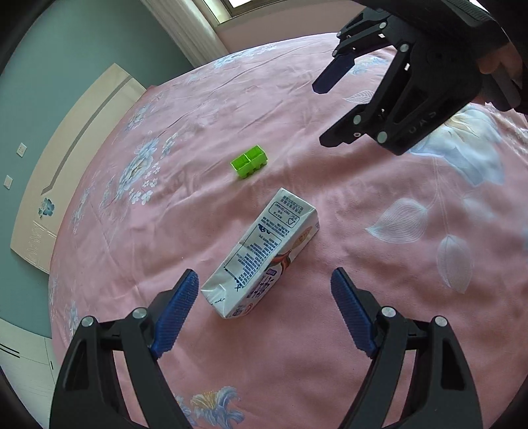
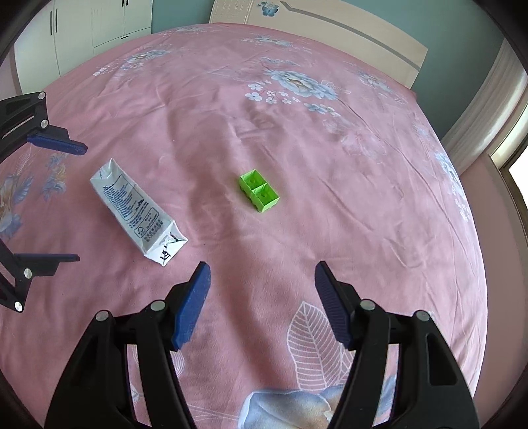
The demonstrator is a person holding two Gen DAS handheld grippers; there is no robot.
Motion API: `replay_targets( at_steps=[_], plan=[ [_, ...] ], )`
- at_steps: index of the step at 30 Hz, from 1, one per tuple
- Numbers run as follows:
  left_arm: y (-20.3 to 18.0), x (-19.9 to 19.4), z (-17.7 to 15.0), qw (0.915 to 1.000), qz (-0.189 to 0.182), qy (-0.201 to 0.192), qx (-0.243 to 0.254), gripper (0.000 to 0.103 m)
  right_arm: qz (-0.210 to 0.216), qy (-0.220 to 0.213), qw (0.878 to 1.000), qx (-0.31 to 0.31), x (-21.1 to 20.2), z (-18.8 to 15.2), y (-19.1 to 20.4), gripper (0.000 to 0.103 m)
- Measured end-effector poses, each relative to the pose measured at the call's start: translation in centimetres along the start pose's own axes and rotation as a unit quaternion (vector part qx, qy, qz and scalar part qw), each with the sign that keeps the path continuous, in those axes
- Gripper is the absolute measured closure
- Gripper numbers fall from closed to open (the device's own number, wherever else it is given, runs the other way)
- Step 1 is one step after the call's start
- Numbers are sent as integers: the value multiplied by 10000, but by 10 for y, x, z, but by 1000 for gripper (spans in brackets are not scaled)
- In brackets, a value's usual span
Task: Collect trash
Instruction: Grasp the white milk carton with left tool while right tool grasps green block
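Observation:
A crumpled white milk carton [image 1: 260, 254] lies on its side on the pink floral bedspread [image 1: 204, 132]. My left gripper [image 1: 264, 277] is open, its blue fingers either side of the carton's near end, not touching it. The carton also shows in the right wrist view [image 2: 135, 211], at left. A small green two-cell box [image 1: 249, 161] lies beyond the carton; it shows in the right wrist view [image 2: 259, 190] ahead of my right gripper [image 2: 262, 269], which is open and empty. The right gripper shows in the left wrist view [image 1: 325, 112], hovering at upper right.
The bedspread [image 2: 330, 165] covers the whole bed. A cream headboard [image 2: 330, 26] stands at the far end, white wardrobes [image 2: 82, 33] at the far left, a curtain and window [image 1: 198, 29] beyond the bed's edge.

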State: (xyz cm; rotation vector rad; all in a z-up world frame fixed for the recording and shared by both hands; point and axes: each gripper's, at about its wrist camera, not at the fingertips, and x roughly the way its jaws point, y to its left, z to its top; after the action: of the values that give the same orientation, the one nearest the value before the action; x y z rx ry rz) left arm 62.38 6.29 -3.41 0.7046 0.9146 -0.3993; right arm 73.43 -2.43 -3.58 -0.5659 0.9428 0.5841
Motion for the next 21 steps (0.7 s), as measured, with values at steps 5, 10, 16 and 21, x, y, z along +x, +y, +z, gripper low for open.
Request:
replay_targets(
  at_steps=[5, 10, 16, 21],
  plan=[
    [3, 26, 3, 9994, -243, -14, 244, 18, 59, 136, 9999, -88, 48, 30, -5, 37],
    [9, 47, 9, 9988, -441, -38, 188, 18, 158, 177, 9997, -93, 85, 56, -5, 37],
    [16, 78, 8, 9964, -746, 267, -286, 38, 513, 199, 9985, 23, 116, 63, -6, 51],
    [15, 80, 4, 9919, -959, 300, -782, 54, 569, 60, 9982, 154, 111, 58, -3, 79]
  ],
)
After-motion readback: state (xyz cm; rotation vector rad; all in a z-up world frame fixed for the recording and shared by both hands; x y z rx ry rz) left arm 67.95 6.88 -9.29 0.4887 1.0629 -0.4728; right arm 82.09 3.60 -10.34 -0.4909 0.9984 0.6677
